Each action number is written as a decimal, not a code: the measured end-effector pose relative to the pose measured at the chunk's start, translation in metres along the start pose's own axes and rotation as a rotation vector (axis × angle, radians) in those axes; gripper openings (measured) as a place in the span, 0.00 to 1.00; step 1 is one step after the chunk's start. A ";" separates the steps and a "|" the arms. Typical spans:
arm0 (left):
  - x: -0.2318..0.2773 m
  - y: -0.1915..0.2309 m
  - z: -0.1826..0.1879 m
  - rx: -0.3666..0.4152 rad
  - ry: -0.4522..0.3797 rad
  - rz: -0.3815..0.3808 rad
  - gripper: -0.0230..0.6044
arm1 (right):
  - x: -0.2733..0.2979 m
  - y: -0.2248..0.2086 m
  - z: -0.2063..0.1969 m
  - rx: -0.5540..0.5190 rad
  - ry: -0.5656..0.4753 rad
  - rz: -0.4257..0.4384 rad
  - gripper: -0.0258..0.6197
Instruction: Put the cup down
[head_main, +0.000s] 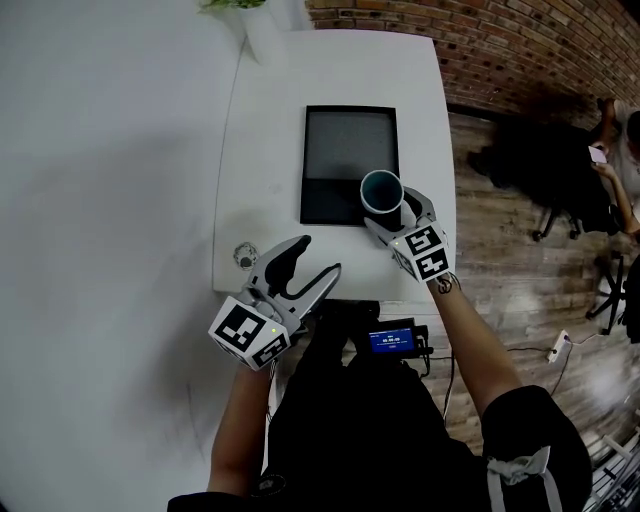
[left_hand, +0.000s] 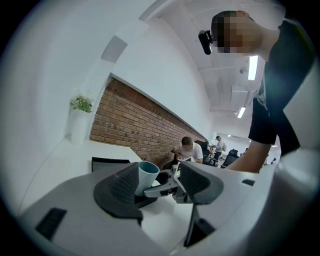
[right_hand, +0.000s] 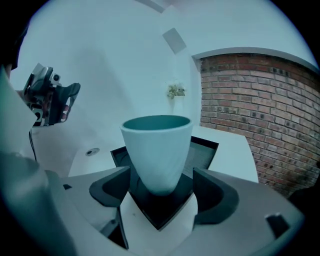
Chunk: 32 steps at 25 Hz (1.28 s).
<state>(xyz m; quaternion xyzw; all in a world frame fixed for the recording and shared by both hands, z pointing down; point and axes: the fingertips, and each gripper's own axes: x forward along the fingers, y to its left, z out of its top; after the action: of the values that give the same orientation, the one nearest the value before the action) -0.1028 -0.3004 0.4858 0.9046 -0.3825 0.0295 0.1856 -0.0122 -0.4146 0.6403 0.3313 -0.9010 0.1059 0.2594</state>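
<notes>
at the lower right corner of the black tray (head_main: 350, 150) the teal cup (head_main: 382, 190) stands upright, mouth to the ceiling, a little right of the head view's middle. the right gripper (head_main: 398, 215) has its jaws spread on either side of the cup's lower half, and its own view shows a sliver of tray between each pad and the cup wall (so loose, not squeezed). lower left of that, the left gripper (head_main: 318, 255) hovers over the near edge of the white table (head_main: 270, 150), jaws wide apart with nothing in them. just beside it a small round fitting (head_main: 246, 256) sits in the tabletop. a potted plant (head_main: 232, 5) shows at the top edge, and a brick wall (head_main: 500, 40) runs across the upper right.
</notes>
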 end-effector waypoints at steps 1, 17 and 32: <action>-0.001 -0.002 0.001 0.000 0.000 0.001 0.46 | -0.007 0.000 -0.001 0.011 -0.003 -0.003 0.63; 0.002 -0.015 0.035 0.051 -0.039 -0.050 0.46 | -0.162 -0.014 0.053 0.415 -0.344 0.022 0.60; 0.003 -0.065 0.068 0.095 -0.127 -0.214 0.28 | -0.232 0.069 0.137 0.143 -0.515 0.259 0.12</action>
<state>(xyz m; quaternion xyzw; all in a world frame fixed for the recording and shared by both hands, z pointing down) -0.0609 -0.2852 0.4027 0.9481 -0.2929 -0.0298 0.1201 0.0383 -0.2858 0.3985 0.2471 -0.9621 0.1137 -0.0175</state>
